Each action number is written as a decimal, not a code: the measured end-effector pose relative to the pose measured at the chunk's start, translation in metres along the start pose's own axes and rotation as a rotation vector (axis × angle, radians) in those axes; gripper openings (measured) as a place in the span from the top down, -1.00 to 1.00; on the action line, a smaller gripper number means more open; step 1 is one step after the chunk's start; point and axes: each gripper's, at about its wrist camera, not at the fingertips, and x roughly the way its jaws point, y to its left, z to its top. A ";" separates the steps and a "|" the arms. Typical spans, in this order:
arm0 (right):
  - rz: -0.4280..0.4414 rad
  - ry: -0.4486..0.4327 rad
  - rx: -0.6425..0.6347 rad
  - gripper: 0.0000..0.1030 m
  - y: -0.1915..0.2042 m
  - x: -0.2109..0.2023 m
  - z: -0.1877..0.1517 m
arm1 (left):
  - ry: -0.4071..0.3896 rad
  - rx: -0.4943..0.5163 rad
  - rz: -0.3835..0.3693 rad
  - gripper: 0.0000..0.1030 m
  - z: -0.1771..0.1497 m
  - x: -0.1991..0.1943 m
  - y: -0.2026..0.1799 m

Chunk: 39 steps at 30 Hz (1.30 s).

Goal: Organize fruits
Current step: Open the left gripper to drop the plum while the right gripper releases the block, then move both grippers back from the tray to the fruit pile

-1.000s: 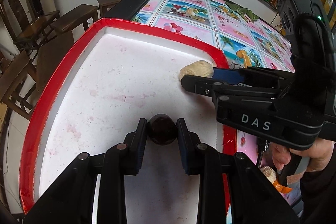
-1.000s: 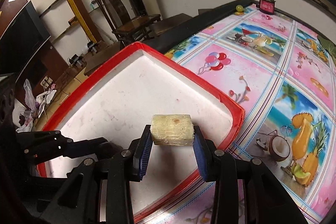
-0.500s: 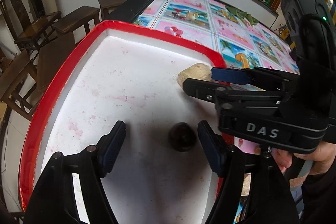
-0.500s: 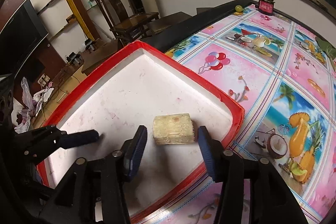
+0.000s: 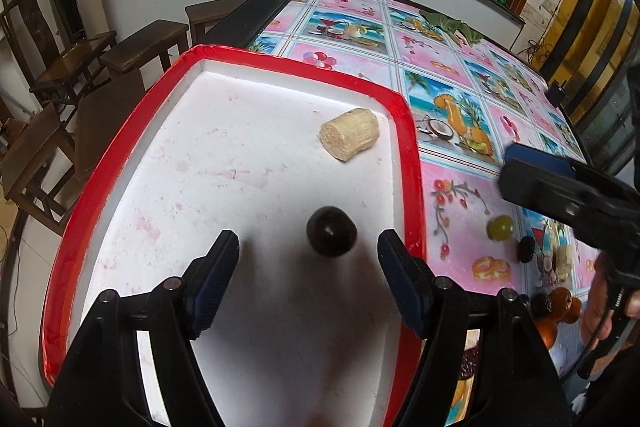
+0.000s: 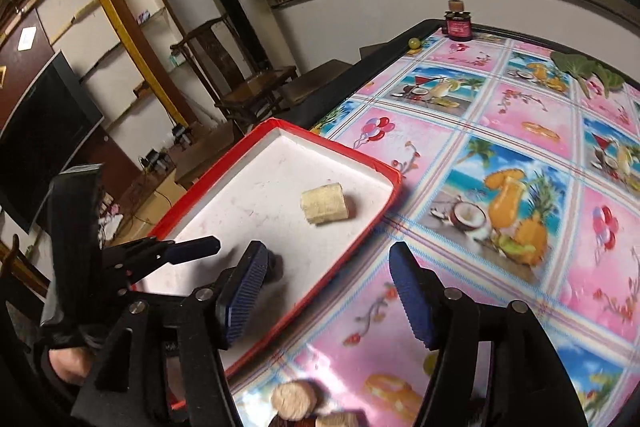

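Both grippers, left (image 5: 308, 259) and right (image 6: 328, 291), gape apart, gripping nothing; lower-centre, the dark fruit (image 5: 331, 231) lies in the red-rimmed tray (image 5: 408, 131), pale chunk (image 5: 349, 139) upper-right.

Home dining room: wooden chairs (image 5: 60, 59), television (image 6: 44, 135).

Plum (image 5: 331, 231) and cane piece (image 5: 349, 134) in tray (image 5: 408, 163), on table (image 5: 460, 195).

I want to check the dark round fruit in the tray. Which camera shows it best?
The left wrist view: the dark round fruit lies whole and unobstructed on the tray. In the right wrist view a gripper finger hides most of it.
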 end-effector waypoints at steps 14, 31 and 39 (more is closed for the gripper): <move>-0.034 -0.052 0.125 -0.39 -0.026 -0.073 -0.068 | -0.013 0.044 0.009 -0.40 -0.009 -0.016 -0.024; -0.207 -0.065 0.175 -0.67 -0.051 -0.128 -0.129 | -0.031 0.101 -0.032 -0.50 -0.021 -0.048 -0.051; -0.263 -0.072 0.195 -0.67 -0.060 -0.145 -0.153 | -0.011 0.152 -0.071 -0.50 -0.036 -0.054 -0.070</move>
